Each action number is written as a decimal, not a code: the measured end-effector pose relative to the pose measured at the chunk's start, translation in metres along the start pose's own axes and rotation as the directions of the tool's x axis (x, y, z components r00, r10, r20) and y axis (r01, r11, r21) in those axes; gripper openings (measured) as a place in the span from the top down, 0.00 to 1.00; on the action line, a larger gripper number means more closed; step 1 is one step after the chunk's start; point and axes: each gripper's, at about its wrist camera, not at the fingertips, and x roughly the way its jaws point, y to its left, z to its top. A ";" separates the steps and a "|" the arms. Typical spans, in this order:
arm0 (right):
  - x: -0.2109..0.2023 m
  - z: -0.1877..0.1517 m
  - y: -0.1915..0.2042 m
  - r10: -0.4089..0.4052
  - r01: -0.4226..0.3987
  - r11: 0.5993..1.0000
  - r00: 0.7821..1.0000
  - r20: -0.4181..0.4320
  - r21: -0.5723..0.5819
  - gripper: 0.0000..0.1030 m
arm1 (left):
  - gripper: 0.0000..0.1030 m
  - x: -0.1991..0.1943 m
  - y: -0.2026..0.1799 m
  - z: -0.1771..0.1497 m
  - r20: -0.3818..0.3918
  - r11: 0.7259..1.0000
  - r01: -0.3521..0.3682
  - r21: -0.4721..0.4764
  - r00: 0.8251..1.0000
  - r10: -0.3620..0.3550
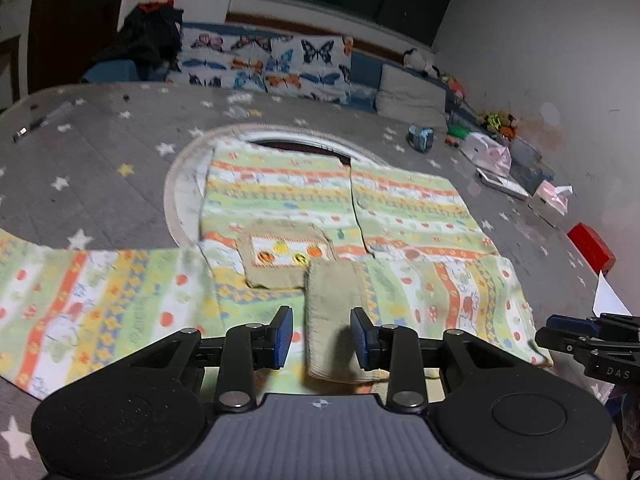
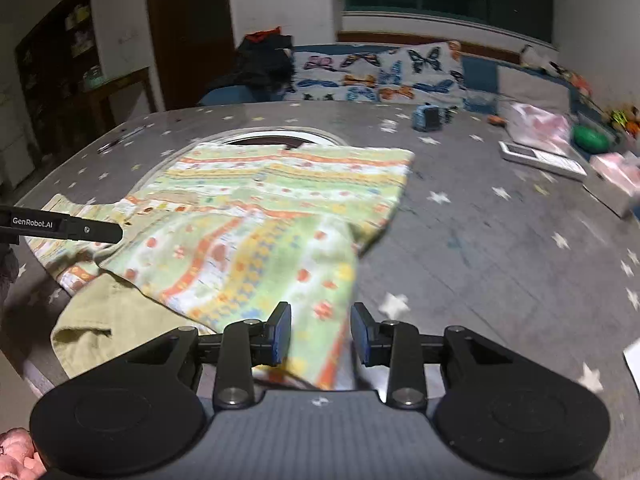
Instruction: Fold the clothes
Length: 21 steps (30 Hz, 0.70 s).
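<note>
A child's garment [image 1: 280, 200] in green, yellow and orange stripes lies spread on the grey star-patterned table [image 1: 100, 152], with a khaki chest pocket [image 1: 286, 254] and a khaki collar strip [image 1: 336, 320]. My left gripper [image 1: 322, 336] is open, its jaws either side of the collar strip at the near edge. My right gripper [image 2: 322, 332] is open over the garment's [image 2: 260, 240] near right sleeve edge, with cloth between the jaws. The right gripper [image 1: 588, 336] also shows at the right edge of the left wrist view, and the left gripper's finger [image 2: 64, 226] at the left of the right wrist view.
A round inset ring [image 1: 180, 184] lies under the garment. At the right stand a tissue box [image 1: 552, 196], a red box [image 1: 592, 248], a white device [image 2: 540, 158] and toys [image 1: 420, 136]. A butterfly-print cushion [image 1: 272, 64] and dark clothes [image 1: 148, 36] lie behind the table.
</note>
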 end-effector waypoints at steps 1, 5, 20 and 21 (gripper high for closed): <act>-0.001 -0.002 -0.002 -0.002 0.002 1.000 1.000 0.000 0.004 0.67 | 0.68 0.002 -0.001 -0.001 -0.008 1.000 0.003 0.000 1.000 -0.003; -0.004 -0.006 -0.004 -0.002 0.002 1.000 1.000 0.000 0.004 0.66 | 0.66 0.001 -0.002 -0.003 -0.022 1.000 -0.003 -0.013 1.000 0.003; -0.005 -0.013 0.012 0.015 -0.015 1.000 1.000 0.006 -0.028 0.56 | 0.67 0.000 -0.002 -0.008 -0.071 0.999 0.045 -0.022 0.996 -0.047; -0.005 -0.013 0.012 0.015 -0.015 1.000 1.000 0.006 -0.027 0.56 | 0.67 0.001 -0.003 -0.008 -0.072 0.999 0.046 -0.022 0.996 -0.047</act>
